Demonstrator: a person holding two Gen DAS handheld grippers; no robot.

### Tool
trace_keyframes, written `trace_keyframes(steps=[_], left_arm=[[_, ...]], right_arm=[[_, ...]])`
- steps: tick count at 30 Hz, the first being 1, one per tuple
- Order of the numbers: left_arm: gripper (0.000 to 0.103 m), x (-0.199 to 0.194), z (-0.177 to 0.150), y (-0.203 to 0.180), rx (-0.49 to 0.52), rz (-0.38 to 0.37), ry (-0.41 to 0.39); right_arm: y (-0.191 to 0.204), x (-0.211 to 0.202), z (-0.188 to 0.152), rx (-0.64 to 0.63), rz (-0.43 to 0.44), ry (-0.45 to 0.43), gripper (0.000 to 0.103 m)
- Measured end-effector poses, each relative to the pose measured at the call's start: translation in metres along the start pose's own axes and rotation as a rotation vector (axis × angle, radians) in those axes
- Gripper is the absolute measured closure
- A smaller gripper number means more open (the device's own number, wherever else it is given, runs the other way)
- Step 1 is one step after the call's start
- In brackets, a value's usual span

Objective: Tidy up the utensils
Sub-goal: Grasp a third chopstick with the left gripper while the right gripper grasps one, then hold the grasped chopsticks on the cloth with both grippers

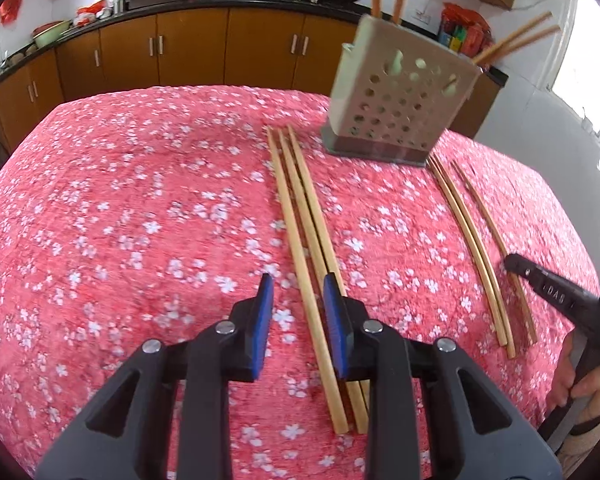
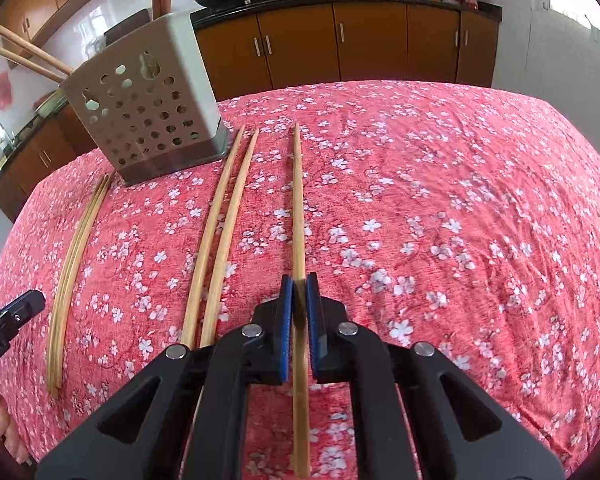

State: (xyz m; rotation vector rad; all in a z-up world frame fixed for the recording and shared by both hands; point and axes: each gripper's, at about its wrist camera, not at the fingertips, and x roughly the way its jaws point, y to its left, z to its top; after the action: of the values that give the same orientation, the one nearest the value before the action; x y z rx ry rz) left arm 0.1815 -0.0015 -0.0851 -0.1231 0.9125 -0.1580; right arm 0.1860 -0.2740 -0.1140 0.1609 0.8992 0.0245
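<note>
Right wrist: right hand-held gripper [image 2: 299,285] clamped round slim wooden chopstick [image 2: 298,200]; left hand-held gripper [image 1: 298,286] agape.

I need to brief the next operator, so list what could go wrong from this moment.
1. The right tongs pinch one chopstick far from its front tip, so the long free end may swing and miss the perforated holder.
2. The left tongs stand open over the three chopsticks, which lie close together; closing may catch two or knock one aside.
3. The holder already has sticks leaning out; bumping it could tip it.
</note>
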Motion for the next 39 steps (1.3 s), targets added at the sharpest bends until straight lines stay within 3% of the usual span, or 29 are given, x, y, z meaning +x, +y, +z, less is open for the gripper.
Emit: trace_keyframes(steps=[9, 15, 23, 39], left_arm=[[0.093, 0.013, -0.006, -0.003, 0.056, 0.097, 0.016], [0.094, 0.024, 0.013, 0.031, 0.008, 0.163, 0.007], [0.094, 0.024, 0.017, 0.053, -0.038, 0.099, -0.02], [0.093, 0.021, 0.017, 0.059, -0.072, 0.076, -0.022]], right_arm=[[0.005, -0.003, -0.004, -0.031, -0.021, -0.009, 0.095], [0.004, 0.004, 0.002, -0.05, -0.04, -0.011, 0.095], [-0.008, 0.012, 0.01, -0.027, -0.042, -0.02, 0.095], [-0.009, 0.012, 0.01, -0.025, -0.043, -0.021, 0.094]])
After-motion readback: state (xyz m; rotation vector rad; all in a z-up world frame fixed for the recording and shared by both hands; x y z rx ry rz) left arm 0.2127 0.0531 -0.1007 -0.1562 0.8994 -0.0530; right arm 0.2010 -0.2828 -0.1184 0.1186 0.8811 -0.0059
